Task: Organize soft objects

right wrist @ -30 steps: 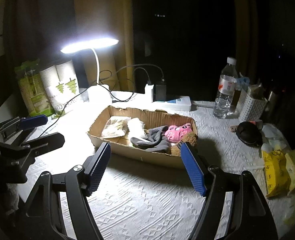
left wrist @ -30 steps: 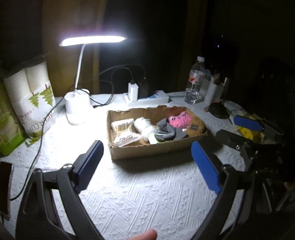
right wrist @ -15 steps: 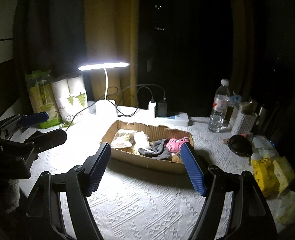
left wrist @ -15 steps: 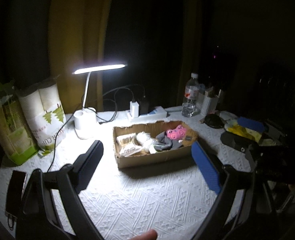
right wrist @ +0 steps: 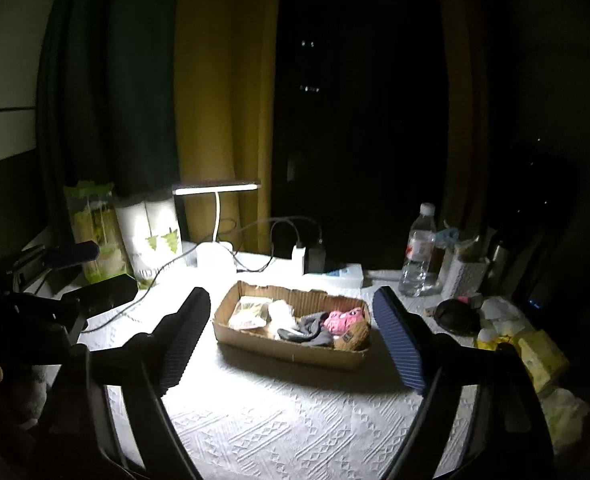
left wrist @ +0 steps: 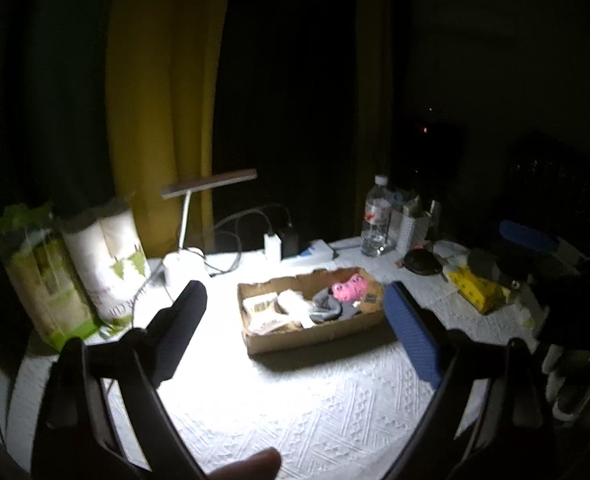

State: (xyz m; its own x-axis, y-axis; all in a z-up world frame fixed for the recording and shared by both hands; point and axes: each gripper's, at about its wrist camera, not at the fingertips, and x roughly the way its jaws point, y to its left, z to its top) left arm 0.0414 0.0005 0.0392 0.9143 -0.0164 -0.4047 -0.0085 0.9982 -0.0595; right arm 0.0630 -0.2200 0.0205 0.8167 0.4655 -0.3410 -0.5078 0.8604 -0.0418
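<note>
A shallow cardboard box [left wrist: 315, 334] [right wrist: 291, 350] sits mid-table on the white cloth. It holds soft things: a pink plush toy [left wrist: 349, 289] [right wrist: 341, 319], a grey sock [left wrist: 329, 307] [right wrist: 309, 330], a white bundle [right wrist: 281, 312], a beige packet [right wrist: 251, 312] and a brown plush piece [right wrist: 353, 338]. My left gripper [left wrist: 295, 336] is open and empty, held back above the cloth in front of the box. My right gripper [right wrist: 291, 340] is open and empty, likewise short of the box. Each gripper shows at the edge of the other's view.
A lit desk lamp [right wrist: 217, 188] stands behind the box with cables and a power strip [left wrist: 313, 251]. Paper cup packs [left wrist: 103, 264] stand at the left. A water bottle [right wrist: 417, 252], a white holder, a dark round case [right wrist: 453, 316] and yellow packets [left wrist: 477, 288] are at the right.
Both grippers have pulled back and up from the box, so it looks smaller and farther away. The jaws stay open and empty. The box contents have not moved.
</note>
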